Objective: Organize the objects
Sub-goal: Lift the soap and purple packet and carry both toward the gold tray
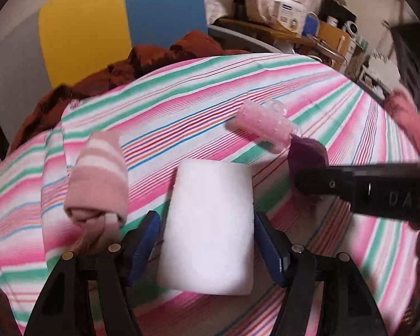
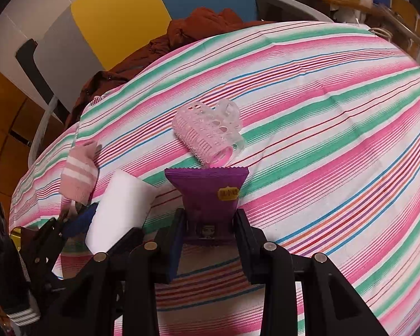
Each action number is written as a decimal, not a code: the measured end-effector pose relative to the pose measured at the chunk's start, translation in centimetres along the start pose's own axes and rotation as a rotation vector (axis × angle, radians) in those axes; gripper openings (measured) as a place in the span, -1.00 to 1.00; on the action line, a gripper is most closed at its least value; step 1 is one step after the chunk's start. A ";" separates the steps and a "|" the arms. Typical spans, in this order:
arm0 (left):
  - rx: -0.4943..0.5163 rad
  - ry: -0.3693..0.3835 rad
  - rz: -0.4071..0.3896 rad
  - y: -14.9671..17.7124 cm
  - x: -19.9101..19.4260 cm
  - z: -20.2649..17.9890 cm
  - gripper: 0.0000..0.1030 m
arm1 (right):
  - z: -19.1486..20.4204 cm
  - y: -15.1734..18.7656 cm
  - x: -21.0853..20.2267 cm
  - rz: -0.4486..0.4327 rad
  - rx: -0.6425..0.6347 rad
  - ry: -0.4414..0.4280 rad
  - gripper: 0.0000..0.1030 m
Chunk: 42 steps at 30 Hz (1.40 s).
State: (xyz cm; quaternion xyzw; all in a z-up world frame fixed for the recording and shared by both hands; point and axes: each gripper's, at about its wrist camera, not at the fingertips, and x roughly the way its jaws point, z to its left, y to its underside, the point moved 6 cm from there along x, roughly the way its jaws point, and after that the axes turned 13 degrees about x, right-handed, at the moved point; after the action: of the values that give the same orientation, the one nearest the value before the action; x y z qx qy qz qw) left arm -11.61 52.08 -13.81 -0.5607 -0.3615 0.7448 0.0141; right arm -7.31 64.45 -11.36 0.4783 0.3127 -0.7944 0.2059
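Note:
My left gripper [image 1: 207,238] stands with its blue pads [image 1: 142,243] on either side of a white sponge block [image 1: 210,224], which also shows in the right wrist view [image 2: 120,207]; there are small gaps at both pads. My right gripper [image 2: 207,232] is shut on a purple snack packet [image 2: 210,193], held just above the striped cloth [image 2: 322,140]. The packet [image 1: 308,154] and the right gripper [image 1: 308,180] show at the right of the left wrist view. A pink hair roller [image 2: 207,137] lies just beyond the packet, also seen from the left wrist [image 1: 266,126]. A pink striped sock [image 1: 98,179] lies left of the sponge.
A rust-brown garment [image 1: 98,78] is heaped at the cloth's far edge. Yellow and blue panels [image 1: 84,36] stand behind it. A cluttered shelf with boxes [image 1: 294,16] is at the far right. Something pink and fluffy [image 1: 411,123] lies at the right edge.

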 end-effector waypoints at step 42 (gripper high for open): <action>0.022 0.008 -0.220 10.8 -11.3 -4.4 0.10 | 5.2 0.8 -1.8 -0.247 -0.288 0.175 -0.32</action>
State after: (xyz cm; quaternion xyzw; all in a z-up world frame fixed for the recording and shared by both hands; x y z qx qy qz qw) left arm 0.51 41.57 -10.96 -0.5203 -0.4128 0.7404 0.1033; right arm -9.24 60.30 -8.15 0.4691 0.4959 -0.7162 0.1452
